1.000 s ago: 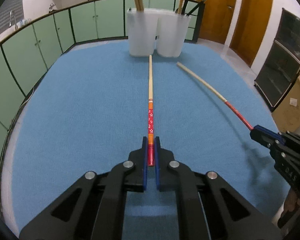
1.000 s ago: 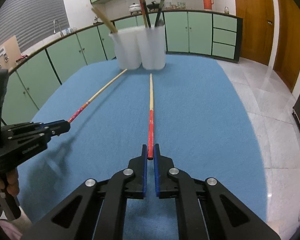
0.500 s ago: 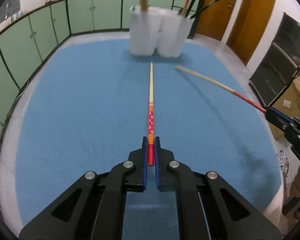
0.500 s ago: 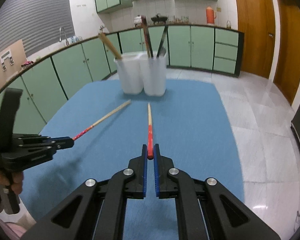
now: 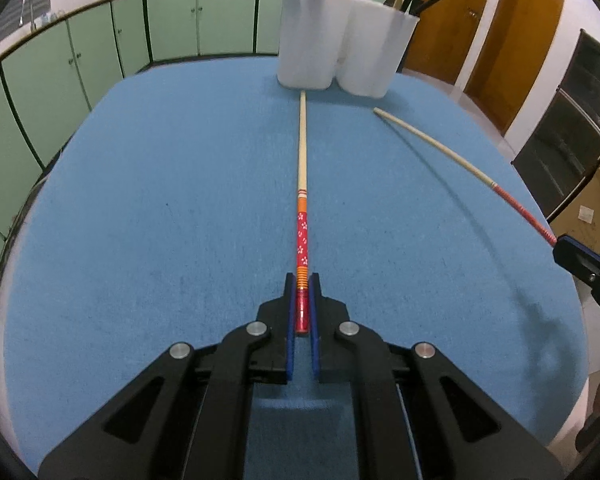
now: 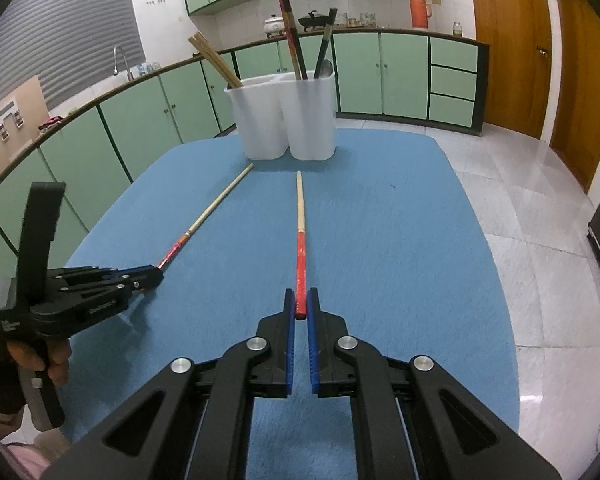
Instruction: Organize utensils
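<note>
Table (image 5: 140, 200), blue mat | white holder (image 6: 284, 120) at far edge; chopsticks inside | left gripper (image 5: 301, 304) clamps floral chopstick (image 5: 302, 184); right gripper (image 6: 300, 310) clamps red chopstick (image 6: 300, 240) | advice: raise tips above rim; lower gently

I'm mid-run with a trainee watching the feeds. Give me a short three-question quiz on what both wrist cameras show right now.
1. True or false: the left gripper is shut on a red-handled chopstick.
2. What does the right gripper hold?
A. a spoon
B. the other chopstick
C. nothing
3. Fill in: both chopstick tips point toward the white ____ at the far end of the blue mat.

Key
1. True
2. B
3. utensil holder, which already has chopsticks in its compartments.
</note>
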Tool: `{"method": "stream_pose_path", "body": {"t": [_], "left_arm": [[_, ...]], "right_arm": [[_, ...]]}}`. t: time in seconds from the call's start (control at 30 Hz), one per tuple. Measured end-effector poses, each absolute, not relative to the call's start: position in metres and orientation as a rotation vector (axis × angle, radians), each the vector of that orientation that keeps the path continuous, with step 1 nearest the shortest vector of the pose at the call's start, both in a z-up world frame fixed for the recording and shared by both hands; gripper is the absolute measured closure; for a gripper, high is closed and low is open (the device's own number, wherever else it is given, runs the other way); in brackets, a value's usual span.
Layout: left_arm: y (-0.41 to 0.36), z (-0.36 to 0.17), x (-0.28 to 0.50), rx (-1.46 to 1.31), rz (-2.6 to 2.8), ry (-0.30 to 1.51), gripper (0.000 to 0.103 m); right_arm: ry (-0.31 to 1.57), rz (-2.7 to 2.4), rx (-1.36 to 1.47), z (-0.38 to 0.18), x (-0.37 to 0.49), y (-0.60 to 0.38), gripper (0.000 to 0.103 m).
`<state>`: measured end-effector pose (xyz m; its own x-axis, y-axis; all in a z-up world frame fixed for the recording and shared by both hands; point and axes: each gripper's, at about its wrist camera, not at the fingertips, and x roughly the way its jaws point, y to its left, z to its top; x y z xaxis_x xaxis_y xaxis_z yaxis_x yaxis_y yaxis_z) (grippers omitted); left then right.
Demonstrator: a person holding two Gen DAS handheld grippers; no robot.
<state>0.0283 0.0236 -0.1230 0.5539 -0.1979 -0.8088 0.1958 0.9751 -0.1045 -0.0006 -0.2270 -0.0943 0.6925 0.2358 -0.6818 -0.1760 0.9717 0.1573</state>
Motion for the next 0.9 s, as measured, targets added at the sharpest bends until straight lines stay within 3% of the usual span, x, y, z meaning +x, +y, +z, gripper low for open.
{"method": "stream_pose_path", "body": {"t": [0.13, 0.53, 0.87, 0.9], "left_arm": [[0.024, -0.122, 0.022, 0.004, -0.242, 0.951, 0.088], [0.026, -0.124, 0.004, 0.017, -0.231, 0.915, 0.087], [0.025, -0.125, -0.002, 0.032, -0.214, 0.893, 0.089], [0.024, -0.125, -0.002, 0.036, -0.209, 0.891, 0.096]], "right_arm": [[0.780, 0.228, 0.088, -0.097, 0.001, -0.227, 0.097], [0.792, 0.233, 0.105, -0.103, 0.003, -0.228, 0.097], [0.793, 0.232, 0.105, -0.105, 0.003, -0.228, 0.097], [0.793, 0.232, 0.105, -0.105, 0.003, -0.228, 0.097]]}}
